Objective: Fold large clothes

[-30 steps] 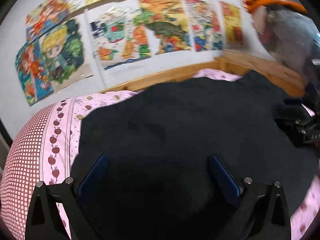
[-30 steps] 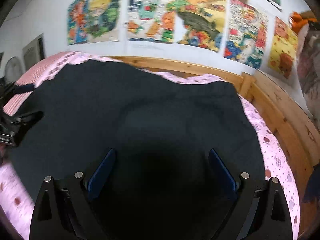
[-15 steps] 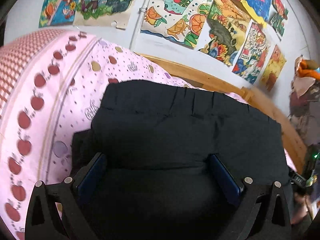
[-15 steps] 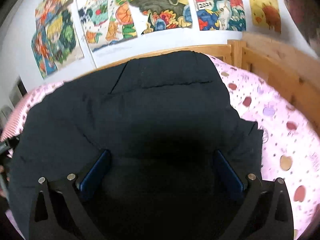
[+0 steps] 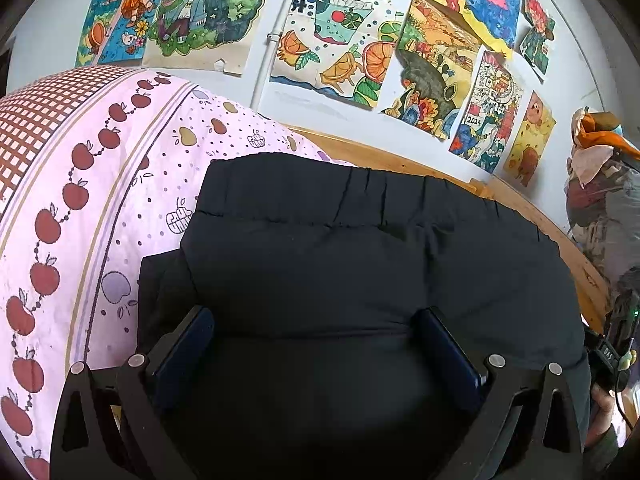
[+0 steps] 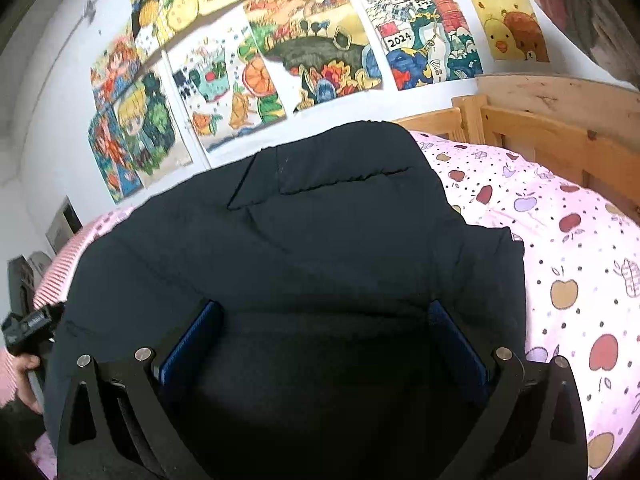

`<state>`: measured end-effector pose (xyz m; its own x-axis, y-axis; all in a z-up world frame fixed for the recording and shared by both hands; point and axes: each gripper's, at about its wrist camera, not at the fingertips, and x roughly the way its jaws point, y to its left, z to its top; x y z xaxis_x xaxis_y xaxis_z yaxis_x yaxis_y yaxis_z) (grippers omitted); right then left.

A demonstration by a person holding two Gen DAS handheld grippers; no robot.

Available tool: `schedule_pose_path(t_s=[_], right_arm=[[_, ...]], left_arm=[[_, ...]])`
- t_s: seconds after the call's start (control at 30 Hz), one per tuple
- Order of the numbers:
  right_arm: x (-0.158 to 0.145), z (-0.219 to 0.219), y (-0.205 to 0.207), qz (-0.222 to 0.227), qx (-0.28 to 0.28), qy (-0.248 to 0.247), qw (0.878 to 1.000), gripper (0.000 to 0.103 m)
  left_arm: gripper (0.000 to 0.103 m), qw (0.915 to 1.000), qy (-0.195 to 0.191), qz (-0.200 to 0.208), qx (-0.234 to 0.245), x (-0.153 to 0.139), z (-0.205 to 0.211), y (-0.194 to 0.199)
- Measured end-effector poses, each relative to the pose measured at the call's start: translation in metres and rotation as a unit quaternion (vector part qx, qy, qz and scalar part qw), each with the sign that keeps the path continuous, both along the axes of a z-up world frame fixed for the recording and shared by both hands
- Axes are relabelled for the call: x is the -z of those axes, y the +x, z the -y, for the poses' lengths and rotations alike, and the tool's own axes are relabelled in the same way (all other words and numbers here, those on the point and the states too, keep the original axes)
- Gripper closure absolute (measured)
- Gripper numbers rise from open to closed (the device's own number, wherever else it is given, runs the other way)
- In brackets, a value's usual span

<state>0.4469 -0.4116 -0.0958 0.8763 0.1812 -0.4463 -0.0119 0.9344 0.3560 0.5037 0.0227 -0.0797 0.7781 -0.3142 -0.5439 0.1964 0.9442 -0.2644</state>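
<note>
Nearest each camera, both pairs of tongs stand wide apart over the black jacket (image 5: 360, 264), with nothing pinched between the blue pads. The left tongs (image 5: 316, 332) hang above the jacket's near left part, and the right tongs (image 6: 324, 328) above its near right part. That likely means a fold has been laid down and let go, or that both hands are lining up to take the near edge for the next fold. The pads sit close over the cloth, but whether they touch it cannot be told.

The jacket lies across the bed, already doubled into a rough block. It looks padded and puffy, with a matte dark shell, stitched seams and soft rounded edges. A gathered band with small pleats runs along its far edge, and a lower layer pokes out at the left side. Such a thick piece will probably spring back unless it is pressed flat.

Under it lies a pink sheet (image 6: 560, 240), thin cotton by the look, printed with apples and dots. Beyond that comes the pale wooden bed frame (image 6: 540, 128), then a white wall covered in bright drawings (image 5: 340, 48) on paper.
</note>
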Motion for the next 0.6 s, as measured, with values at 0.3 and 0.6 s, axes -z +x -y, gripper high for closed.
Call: schedule_pose_path(t_s=[0.3,0.6], right_arm=[[0.0048,0.0020,-0.0014,0.011,0.002,0.006,1.000,0.001],[0.0055,-0.0006,-0.0040,0.015,0.013,-0.001,1.000,0.001]], left_arm=[[0.000,1.0000,0.000,0.000,-0.001,0.0004,0.0009,0.0001],[0.000,0.9999,-0.014,0.008,0.005,0.0031,-0.0034,-0.0021]])
